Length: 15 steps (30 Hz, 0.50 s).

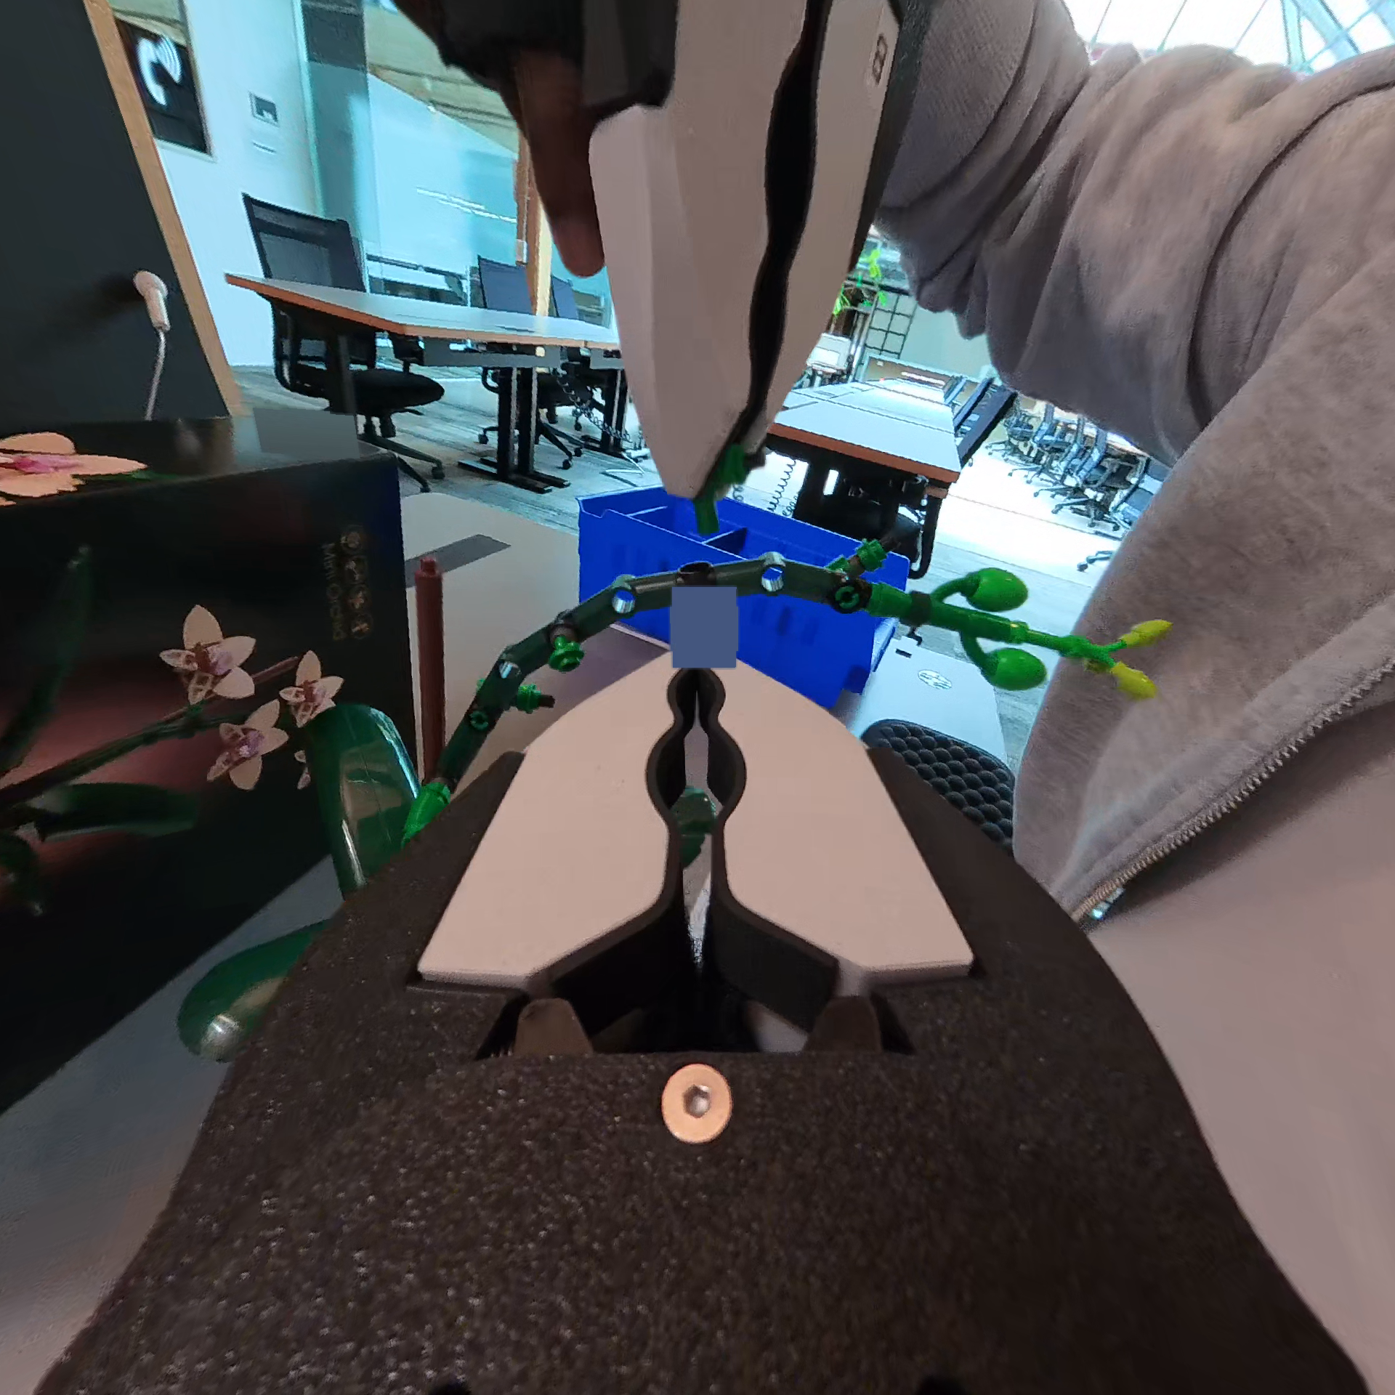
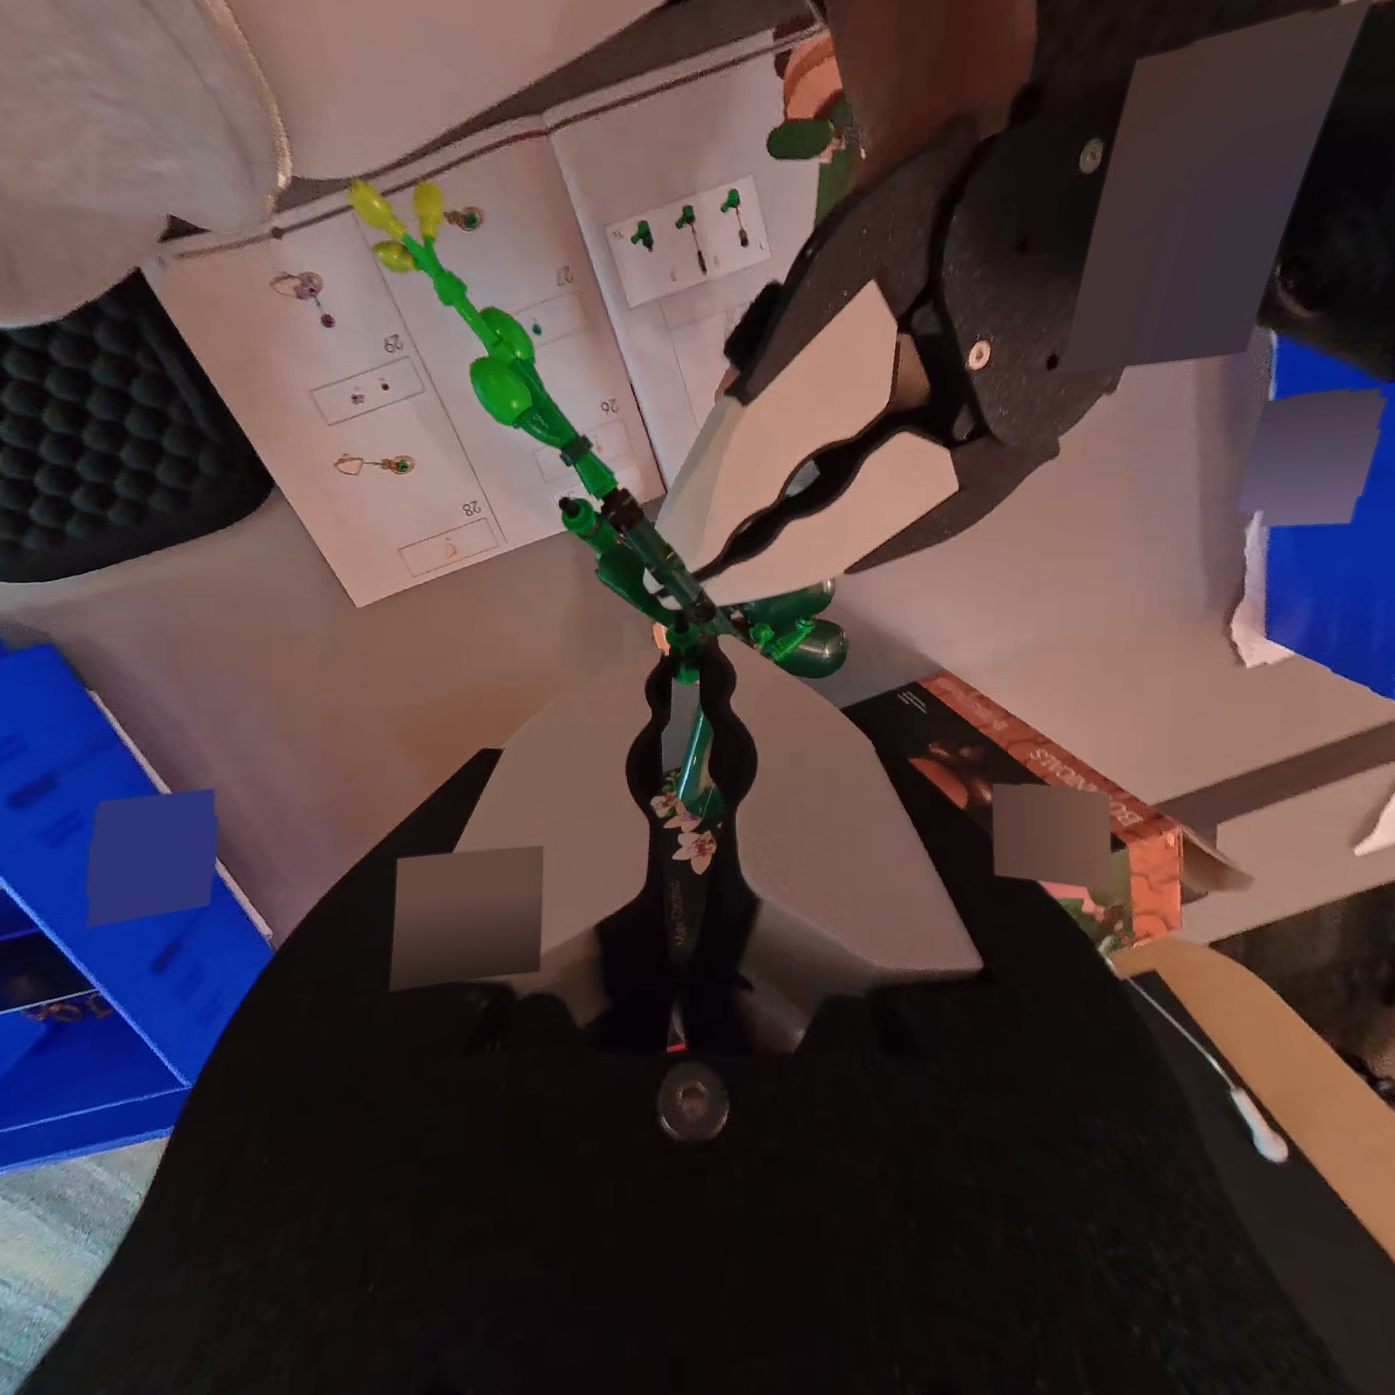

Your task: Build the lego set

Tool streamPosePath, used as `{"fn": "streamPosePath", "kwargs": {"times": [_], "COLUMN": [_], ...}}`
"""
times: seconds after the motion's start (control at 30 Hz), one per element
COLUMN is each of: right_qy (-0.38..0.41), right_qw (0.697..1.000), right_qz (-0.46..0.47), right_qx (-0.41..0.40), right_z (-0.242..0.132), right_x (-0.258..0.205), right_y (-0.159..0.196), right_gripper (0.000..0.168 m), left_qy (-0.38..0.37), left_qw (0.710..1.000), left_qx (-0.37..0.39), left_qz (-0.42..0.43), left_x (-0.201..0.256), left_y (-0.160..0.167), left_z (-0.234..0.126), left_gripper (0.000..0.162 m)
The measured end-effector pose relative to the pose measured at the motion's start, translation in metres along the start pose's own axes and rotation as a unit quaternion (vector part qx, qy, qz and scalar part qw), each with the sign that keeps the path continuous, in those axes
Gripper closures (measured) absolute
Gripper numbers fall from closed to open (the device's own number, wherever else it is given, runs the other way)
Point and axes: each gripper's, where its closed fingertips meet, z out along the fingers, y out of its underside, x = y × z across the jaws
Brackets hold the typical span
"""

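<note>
A long arched lego stem (image 1: pixel 804 585) in dark green, with bright green buds (image 1: pixel 996 590) and yellow-green tips, runs across the left wrist view. My left gripper (image 1: pixel 696 675) is shut on the stem's middle; a mosaic patch hides the exact grip. In the right wrist view the left gripper (image 2: pixel 698 580) comes in from the upper right and pinches the stem (image 2: pixel 589 468). My right gripper (image 2: pixel 687 666) is shut on a small green stub piece (image 2: pixel 685 645), held right at the stem. From the left wrist view the right gripper (image 1: pixel 709 487) points down with that piece (image 1: pixel 708 509) just above the stem.
The dark set box (image 1: pixel 226 604) stands on the left, with big green leaves (image 1: pixel 362 777) and a brown rod (image 1: pixel 429 664) beside it. A blue bin (image 1: pixel 792 634) lies behind the stem. The open instruction booklet (image 2: pixel 453 423) and more blue bins (image 2: pixel 113 755) lie below. A grey sleeve (image 1: pixel 1132 302) fills the right.
</note>
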Motion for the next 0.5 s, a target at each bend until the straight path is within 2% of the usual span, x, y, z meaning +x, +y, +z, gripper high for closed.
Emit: {"fn": "streamPosePath", "kwargs": {"times": [0.2, 0.5], "right_qy": [-0.044, -0.062], "right_qw": [0.999, 0.998], "right_qz": [0.002, 0.003], "right_qx": [0.013, 0.009], "right_z": [0.0014, 0.0066], "right_x": [0.0025, 0.0044], "right_y": [-0.0026, 0.0003], "right_gripper": [0.161, 0.161], "left_qy": [0.009, 0.013], "left_qw": [1.0, 0.999], "left_qx": [0.016, 0.023], "left_qz": [0.026, 0.034], "left_x": [0.0036, 0.0054], "left_y": [-0.007, -0.0097], "left_z": [0.0041, 0.0046], "left_gripper": [0.162, 0.162]}}
